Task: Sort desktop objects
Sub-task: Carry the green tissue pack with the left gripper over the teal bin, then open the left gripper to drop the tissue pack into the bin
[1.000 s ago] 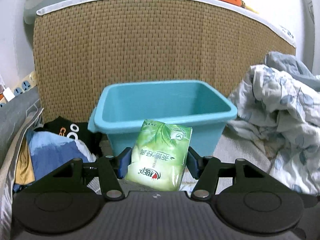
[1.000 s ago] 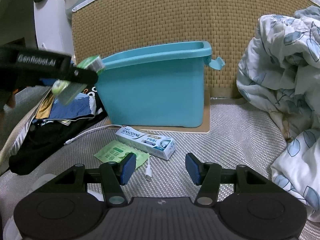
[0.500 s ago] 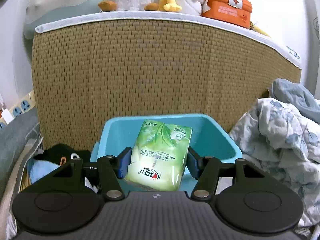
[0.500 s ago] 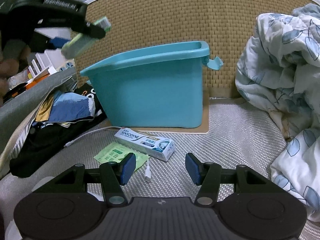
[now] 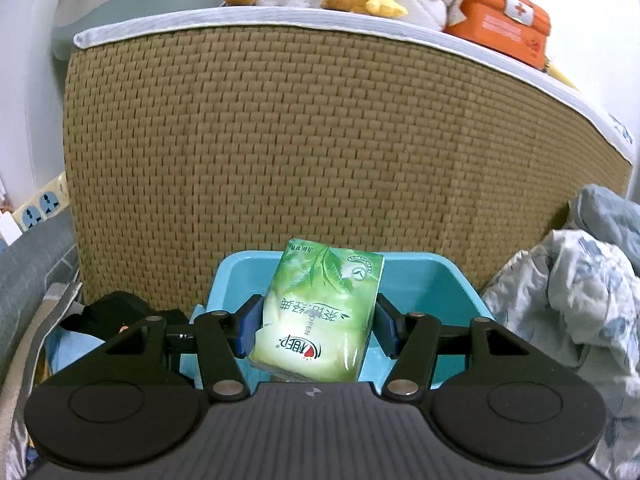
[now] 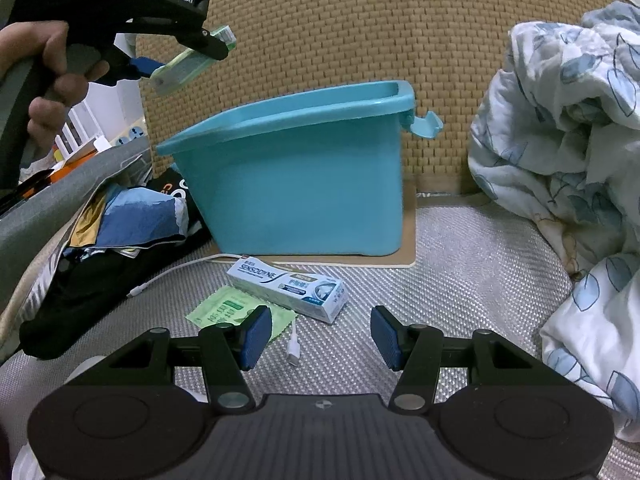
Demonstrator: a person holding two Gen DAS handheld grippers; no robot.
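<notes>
My left gripper (image 5: pixel 316 328) is shut on a green tissue pack (image 5: pixel 320 316) and holds it in the air above the near left side of the teal plastic bin (image 5: pixel 452 280). In the right wrist view the left gripper (image 6: pixel 188 56) with the tissue pack (image 6: pixel 180 70) is high at the upper left, above and left of the bin (image 6: pixel 296 176). My right gripper (image 6: pixel 316 334) is open and empty, low over the mat. A Sensodyne toothpaste box (image 6: pixel 288 284), a green sachet (image 6: pixel 228 312) and a white cable (image 6: pixel 294 344) lie just beyond its fingers.
A woven headboard (image 5: pixel 320 140) stands behind the bin, with plush toys and an orange first-aid box (image 5: pixel 496 28) on top. A crumpled floral blanket (image 6: pixel 568 168) fills the right side. Dark and blue clothes (image 6: pixel 120 232) are piled at the left.
My left gripper has risen with the tissue pack, from level with the bin's front to well above its rim. The right gripper has stayed in place.
</notes>
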